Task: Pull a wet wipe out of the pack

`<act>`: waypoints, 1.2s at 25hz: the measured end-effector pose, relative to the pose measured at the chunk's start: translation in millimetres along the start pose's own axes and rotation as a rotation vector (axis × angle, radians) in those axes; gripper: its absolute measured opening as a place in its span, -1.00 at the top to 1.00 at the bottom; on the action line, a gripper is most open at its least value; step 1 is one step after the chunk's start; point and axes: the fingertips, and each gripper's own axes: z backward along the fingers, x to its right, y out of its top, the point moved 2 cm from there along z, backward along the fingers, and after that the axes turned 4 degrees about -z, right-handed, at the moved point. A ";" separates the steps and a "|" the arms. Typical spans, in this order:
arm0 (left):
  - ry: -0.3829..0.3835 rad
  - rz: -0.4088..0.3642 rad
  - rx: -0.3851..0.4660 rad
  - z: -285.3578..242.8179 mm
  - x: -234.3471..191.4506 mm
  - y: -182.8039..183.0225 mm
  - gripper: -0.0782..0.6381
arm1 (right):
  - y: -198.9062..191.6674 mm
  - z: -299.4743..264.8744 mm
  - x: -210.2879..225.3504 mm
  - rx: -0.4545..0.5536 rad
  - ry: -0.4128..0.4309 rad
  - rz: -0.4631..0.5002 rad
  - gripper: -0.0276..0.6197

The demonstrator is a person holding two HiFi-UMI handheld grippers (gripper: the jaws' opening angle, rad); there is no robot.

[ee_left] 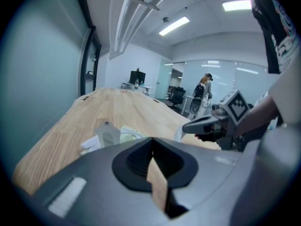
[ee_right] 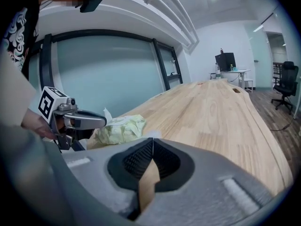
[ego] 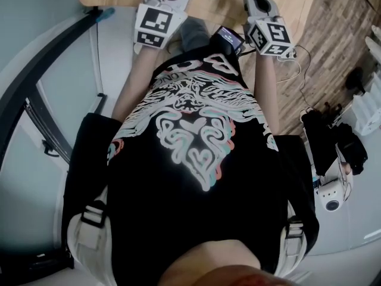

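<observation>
Left tongs [ee_left: 152, 142] and right tongs [ee_right: 152, 142] both pressed together, with the wet wipe pack [ee_right: 120, 128] just ahead of them.

Each pair has its jaws meeting tip to tip and nothing pinched between them. The pale green pack lies on the light wooden desk [ee_right: 221, 112] near its close end, and a white wipe [ee_right: 107, 115] sticks up from its top. In the right gripper view the left tongs' tip sits just beside the pack; whether it touches cannot be told.
</observation>
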 end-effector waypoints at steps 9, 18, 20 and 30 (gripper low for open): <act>-0.003 0.008 -0.006 -3.0 -1.2 0.5 0.82 | -1.2 -2.9 1.6 -0.013 -0.007 0.005 0.90; -0.001 0.009 -0.013 -2.7 0.2 -2.5 0.82 | -2.7 -4.1 4.0 -0.006 -0.005 -0.017 0.67; 0.001 0.008 -0.010 -2.6 -0.2 -2.0 0.82 | -2.8 -4.6 4.9 -0.005 -0.011 -0.015 0.66; 0.013 0.001 -0.001 5.6 6.5 1.2 0.82 | 11.8 11.2 6.6 0.082 -0.027 -0.008 0.69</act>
